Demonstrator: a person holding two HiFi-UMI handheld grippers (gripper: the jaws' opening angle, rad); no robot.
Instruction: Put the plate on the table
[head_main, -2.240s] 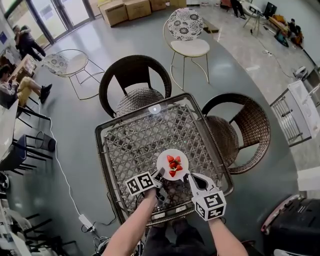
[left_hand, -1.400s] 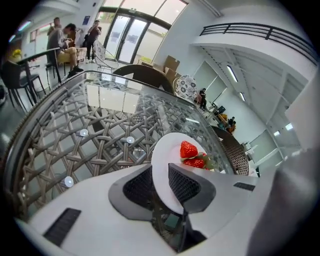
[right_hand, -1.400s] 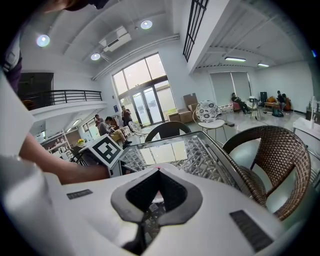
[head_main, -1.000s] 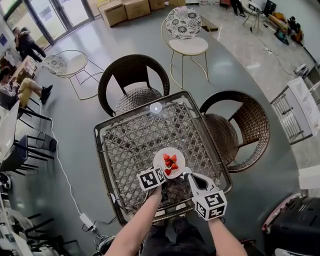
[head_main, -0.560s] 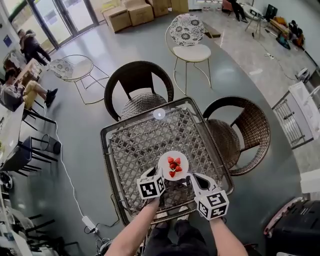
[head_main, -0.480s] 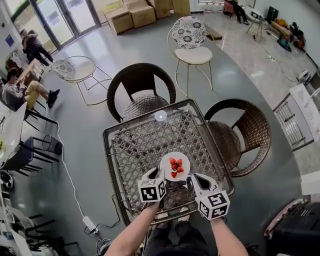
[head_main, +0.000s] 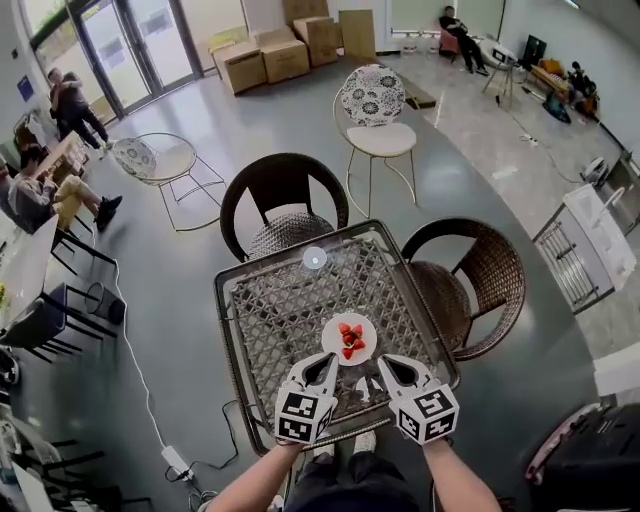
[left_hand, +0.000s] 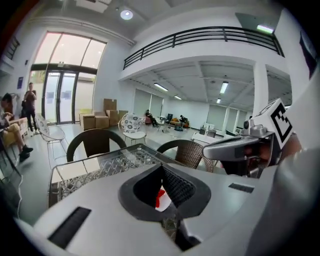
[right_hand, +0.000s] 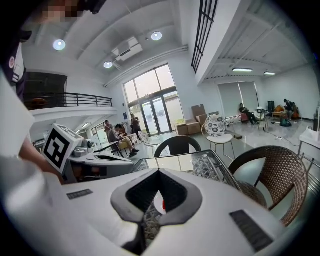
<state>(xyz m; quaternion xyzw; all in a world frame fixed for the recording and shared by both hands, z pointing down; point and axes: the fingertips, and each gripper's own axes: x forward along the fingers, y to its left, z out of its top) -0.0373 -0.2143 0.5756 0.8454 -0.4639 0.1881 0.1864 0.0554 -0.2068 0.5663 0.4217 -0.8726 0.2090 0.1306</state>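
Note:
A white plate with cut strawberries rests on the glass-topped wicker table, near its front edge. My left gripper hangs just short of the plate's near-left rim, apart from it, jaws shut on nothing. On the other side my right gripper is level with it, also shut and empty. In the left gripper view the plate shows as a red and white patch through the hollow below the left gripper's closed tips. The right gripper view has the plate below the right gripper's closed tips.
A small clear disc lies at the table's far edge. Dark wicker chairs stand behind and to the right. Farther off are a white patterned chair, a round side table, boxes and people at the left.
Both grippers have drawn back toward me, off the plate. The left one, earlier at the plate's rim, now sits clear of it. The plate stays on the table.

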